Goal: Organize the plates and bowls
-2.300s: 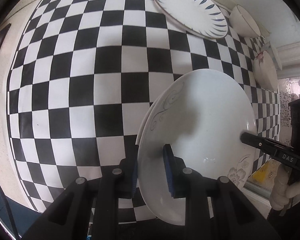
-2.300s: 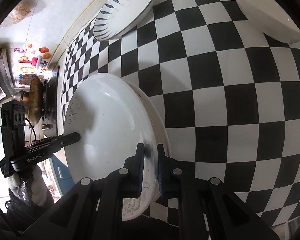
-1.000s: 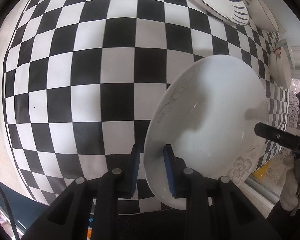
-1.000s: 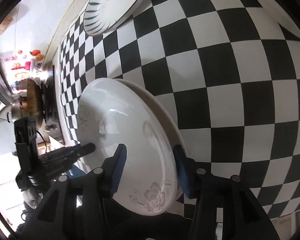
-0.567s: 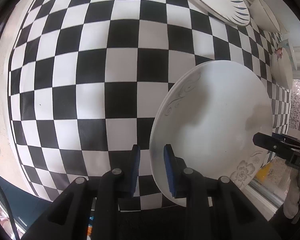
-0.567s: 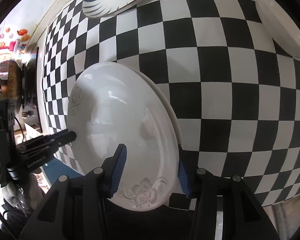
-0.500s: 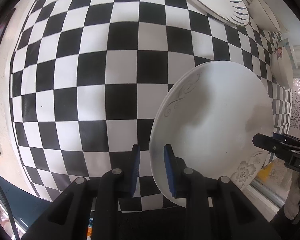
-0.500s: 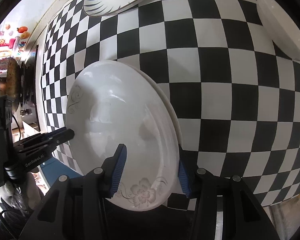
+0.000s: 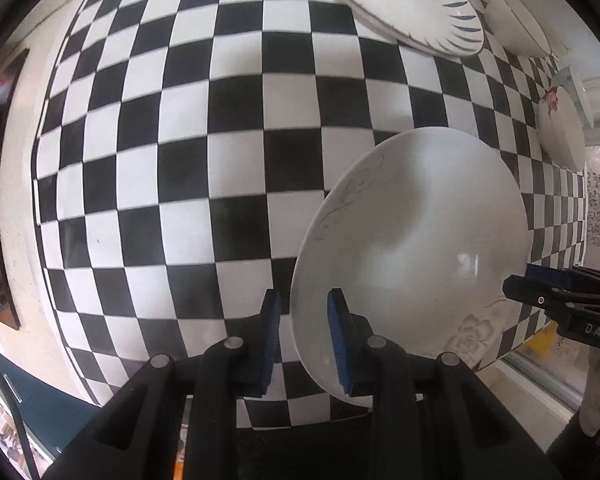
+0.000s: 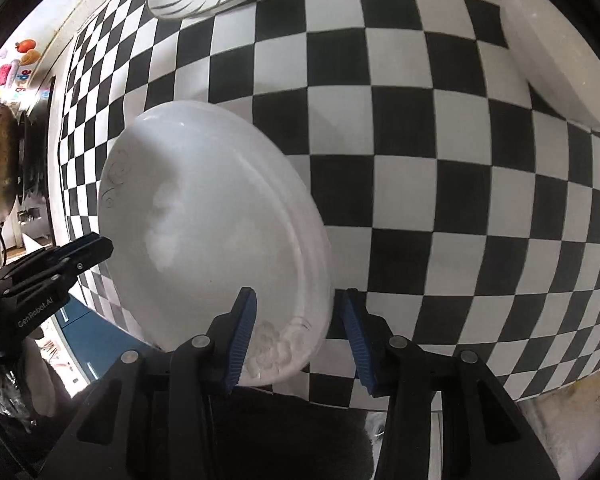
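A white plate [image 9: 412,240] with a grey flower on its rim rests tilted on the checkered cloth. My left gripper [image 9: 304,320] is shut on its near rim, one blue pad inside the plate and one beneath. In the right wrist view the same plate [image 10: 204,220] is blurred, and a second rim seems to run along its right side. My right gripper [image 10: 298,296] straddles the opposite rim. Its jaws are closing, with gaps still showing beside both pads. Each gripper shows in the other's view: right gripper [image 9: 560,300], left gripper [image 10: 60,264].
A blue-leaf patterned plate [image 9: 404,4] lies at the far side of the checkered cloth [image 9: 180,140], with a white bowl [image 9: 516,24] beside it. A flowered dish [image 9: 560,128] sits near the right edge. A gloved hand [image 10: 32,380] holds the left gripper.
The right gripper, shut on the rim 2.3 s ago, let go and spread wide; its pads have now come slightly closer. The left gripper has risen a little, still gripping the plate.
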The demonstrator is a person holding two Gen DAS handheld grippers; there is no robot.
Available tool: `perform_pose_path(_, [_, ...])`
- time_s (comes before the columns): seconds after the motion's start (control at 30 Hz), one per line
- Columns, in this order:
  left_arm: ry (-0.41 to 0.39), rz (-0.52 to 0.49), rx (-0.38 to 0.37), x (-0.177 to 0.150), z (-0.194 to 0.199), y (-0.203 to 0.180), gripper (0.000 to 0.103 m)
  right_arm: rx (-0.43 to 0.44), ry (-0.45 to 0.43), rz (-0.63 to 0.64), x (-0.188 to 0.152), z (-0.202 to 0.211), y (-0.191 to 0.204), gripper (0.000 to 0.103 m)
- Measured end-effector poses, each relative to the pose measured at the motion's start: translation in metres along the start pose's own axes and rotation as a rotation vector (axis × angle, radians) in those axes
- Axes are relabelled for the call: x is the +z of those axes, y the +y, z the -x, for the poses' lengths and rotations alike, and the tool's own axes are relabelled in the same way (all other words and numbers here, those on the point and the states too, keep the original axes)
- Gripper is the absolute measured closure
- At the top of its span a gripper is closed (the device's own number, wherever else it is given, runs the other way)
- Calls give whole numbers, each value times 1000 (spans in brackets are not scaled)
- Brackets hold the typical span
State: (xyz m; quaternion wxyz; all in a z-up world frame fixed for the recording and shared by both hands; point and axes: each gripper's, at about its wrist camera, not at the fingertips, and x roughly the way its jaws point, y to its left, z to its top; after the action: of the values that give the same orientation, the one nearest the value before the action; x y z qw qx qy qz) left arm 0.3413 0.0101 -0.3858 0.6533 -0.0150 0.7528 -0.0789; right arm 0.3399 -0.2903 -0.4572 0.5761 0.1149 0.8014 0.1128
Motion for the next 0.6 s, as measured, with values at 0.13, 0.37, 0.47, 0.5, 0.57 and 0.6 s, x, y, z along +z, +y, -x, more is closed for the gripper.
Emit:
perform_pose_path(0.13, [-29, 16, -21, 17, 12, 0, 81, -1, -102, -10, 17, 25, -4, 55])
perform_pose_path(0.37, [-123, 63, -35, 87, 40, 2, 75, 1, -310, -10, 83, 76, -11, 52])
perform_pose_path(0.47, [-147, 75, -42, 126, 46, 7, 74, 11, -321, -30, 118, 88, -20, 52])
perform_pose_path(0.5, [-157, 68, -41, 137, 47, 6, 74, 10, -327, -30, 129, 91, -21, 52])
perform_pose_path(0.57, [-169, 50, -36, 161, 47, 2, 75, -9, -345, -27, 150, 94, -22, 53])
perform_pose_path(0.6, [-167, 45, -46, 171, 44, 3, 75, -25, -350, -27, 159, 91, -18, 53])
